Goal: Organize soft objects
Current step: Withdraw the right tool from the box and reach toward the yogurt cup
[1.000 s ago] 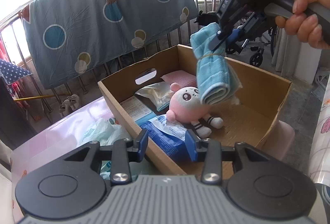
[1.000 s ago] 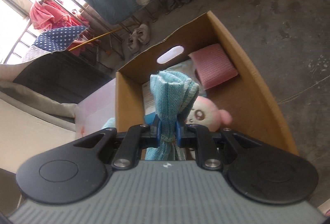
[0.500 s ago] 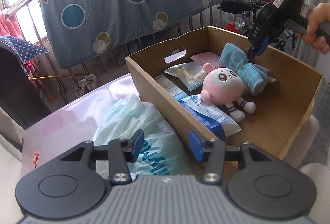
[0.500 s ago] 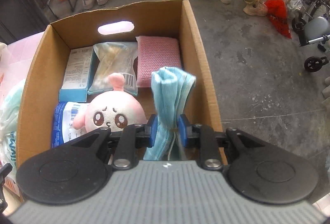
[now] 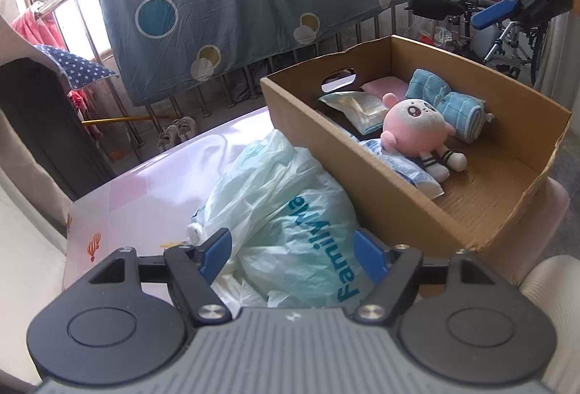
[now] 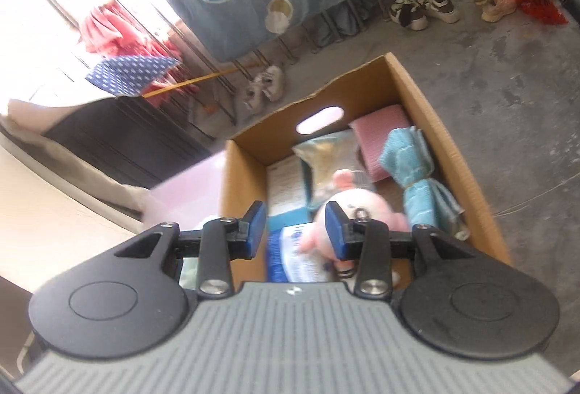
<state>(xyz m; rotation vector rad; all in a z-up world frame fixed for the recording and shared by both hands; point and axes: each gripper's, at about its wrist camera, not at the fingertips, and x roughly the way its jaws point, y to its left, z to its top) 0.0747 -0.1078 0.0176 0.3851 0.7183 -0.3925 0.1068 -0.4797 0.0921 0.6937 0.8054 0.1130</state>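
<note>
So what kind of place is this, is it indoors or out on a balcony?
Probably a home balcony or enclosed porch used for drying laundry. A quilt hangs over a metal railing, shoes lie on a bare concrete floor, and what looks like a wheelchair is parked at the side.

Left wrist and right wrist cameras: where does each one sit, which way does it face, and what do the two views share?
Left wrist: on the left hand-held gripper, low over the pink table, facing a plastic bag and the cardboard box; its open fingers show, with the right hand-held gripper at top right.
Right wrist: on the right hand-held gripper, raised, looking down into the box; its open fingers show.
Shared: box, pink plush toy, rolled blue towel.
</note>
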